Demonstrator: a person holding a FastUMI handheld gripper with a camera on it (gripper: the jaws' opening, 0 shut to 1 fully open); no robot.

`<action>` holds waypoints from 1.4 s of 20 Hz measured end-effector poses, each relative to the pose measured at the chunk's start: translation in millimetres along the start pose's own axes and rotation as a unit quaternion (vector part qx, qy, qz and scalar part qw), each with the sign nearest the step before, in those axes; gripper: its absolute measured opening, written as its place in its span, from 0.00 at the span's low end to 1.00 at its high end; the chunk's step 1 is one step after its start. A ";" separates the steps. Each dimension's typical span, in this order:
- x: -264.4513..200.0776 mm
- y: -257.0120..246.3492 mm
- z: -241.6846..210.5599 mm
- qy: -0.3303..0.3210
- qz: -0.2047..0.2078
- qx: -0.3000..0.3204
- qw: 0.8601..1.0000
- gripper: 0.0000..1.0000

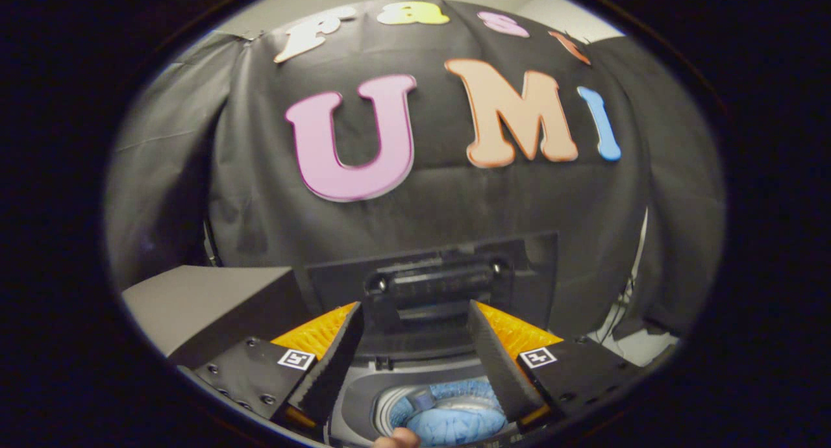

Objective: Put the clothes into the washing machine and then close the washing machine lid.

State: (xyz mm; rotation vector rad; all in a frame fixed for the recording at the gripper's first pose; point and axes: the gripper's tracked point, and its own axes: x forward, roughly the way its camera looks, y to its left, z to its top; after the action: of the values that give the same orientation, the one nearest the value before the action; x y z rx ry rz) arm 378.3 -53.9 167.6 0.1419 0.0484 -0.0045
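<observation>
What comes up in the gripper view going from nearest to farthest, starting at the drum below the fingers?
Blue clothes in the washing machine drum → open gripper, nothing between its fingers → raised washing machine lid just beyond the fingertips → black cloth wall.

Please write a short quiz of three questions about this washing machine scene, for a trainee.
1. True or false: the lid stands raised, ahead of the fingers.
2. Where are the blue clothes?
A. on the grey box
B. in the drum
C. between the fingers, gripped
3. Fill in: the gripper is ____ and holds nothing.

Key: 1 true. 2 B: they lie in the drum, below the fingers. 3 open.
</observation>
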 end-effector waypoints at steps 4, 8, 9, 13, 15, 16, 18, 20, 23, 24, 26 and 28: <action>0.0 32.4 65.1 -0.111 0.039 0.002 0.993 0.98; 9.5 35.4 78.5 -0.119 0.027 -0.041 0.992 0.98; 13.7 36.9 73.2 -0.113 0.030 -0.054 0.992 0.98; 40.1 36.9 51.5 -0.090 0.034 -0.082 0.992 0.98; 55.2 29.0 56.7 -0.101 0.016 -0.107 0.989 0.98; 62.1 24.5 71.0 -0.137 0.004 -0.110 0.984 0.98; 77.6 6.2 82.4 -0.179 -0.034 -0.110 0.977 0.98; 97.1 14.6 64.2 -0.155 -0.019 -0.090 0.984 0.98; 122.8 17.9 43.6 -0.117 -0.010 -0.092 0.989 0.98; 129.2 18.7 30.7 -0.100 -0.004 -0.085 0.991 0.98; 135.8 9.1 1.8 -0.059 -0.003 -0.051 0.997 0.98; 132.1 6.5 13.4 -0.081 -0.012 -0.011 0.997 0.97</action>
State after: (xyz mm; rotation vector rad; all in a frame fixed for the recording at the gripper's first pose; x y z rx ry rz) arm 510.9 -49.5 175.3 0.1189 -0.1108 -0.0389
